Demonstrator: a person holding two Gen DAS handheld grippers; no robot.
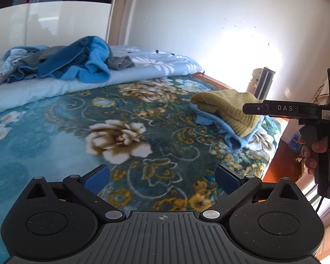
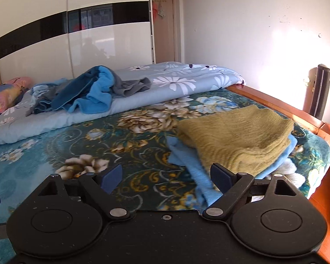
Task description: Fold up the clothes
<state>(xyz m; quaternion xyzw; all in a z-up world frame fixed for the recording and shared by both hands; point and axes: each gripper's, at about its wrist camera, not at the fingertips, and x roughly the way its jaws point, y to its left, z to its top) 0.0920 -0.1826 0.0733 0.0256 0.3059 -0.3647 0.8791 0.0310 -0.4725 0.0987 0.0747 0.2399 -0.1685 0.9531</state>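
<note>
Both spread wide and empty, left gripper and right gripper, above the flowered blanket, with folded green sweater on a blue garment just ahead of the right one, tangled clothes heap far ahead-left of both.

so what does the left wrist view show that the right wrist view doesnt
Only the left wrist view shows the right gripper from the side, held by a hand, and the open left gripper up close.

Only the right wrist view shows the pink patterned pillow, the door and the right gripper open from behind.

Both show the floral blanket, the olive knit garment folded on a light blue garment, the unfolded pile of clothes, and the wardrobe.
</note>
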